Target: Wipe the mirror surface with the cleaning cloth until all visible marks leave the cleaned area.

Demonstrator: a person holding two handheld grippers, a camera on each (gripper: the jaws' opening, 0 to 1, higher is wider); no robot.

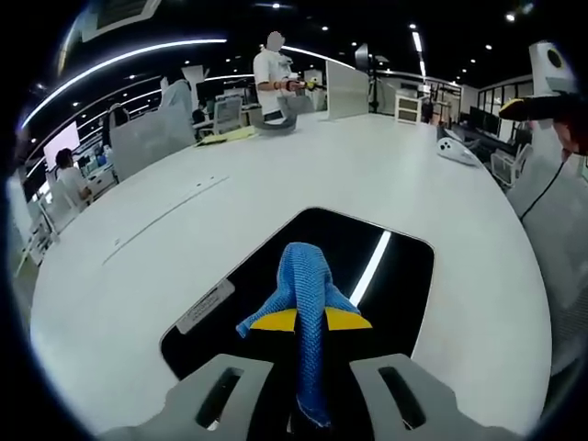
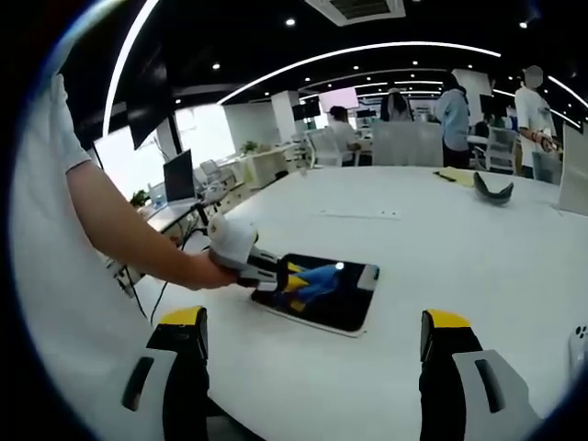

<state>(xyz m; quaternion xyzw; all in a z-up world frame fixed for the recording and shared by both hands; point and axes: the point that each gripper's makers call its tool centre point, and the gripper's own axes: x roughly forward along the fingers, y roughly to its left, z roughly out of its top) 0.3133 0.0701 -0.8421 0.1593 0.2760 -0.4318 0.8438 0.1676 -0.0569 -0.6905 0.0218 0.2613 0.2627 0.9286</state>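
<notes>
A dark rectangular mirror point(image 1: 404, 276) lies flat on the white table point(image 1: 303, 175); it reflects a ceiling light strip. My left gripper point(image 1: 310, 320) is shut on a blue cleaning cloth point(image 1: 306, 285), which drapes onto the mirror's middle. In the right gripper view the mirror point(image 2: 344, 308) sits left of centre with the cloth point(image 2: 319, 278) on it, and the left gripper point(image 2: 290, 278) comes in from the left in a person's hand. My right gripper point(image 2: 312, 340) stands open above the table, nearer than the mirror, with nothing between its yellow-tipped fingers point(image 2: 446, 322).
A white label point(image 1: 204, 306) lies on the table at the mirror's left edge. A white curved object point(image 1: 457, 150) sits far right on the table, a dark one point(image 2: 493, 189) at the far side. Upright panels and several people stand beyond the table.
</notes>
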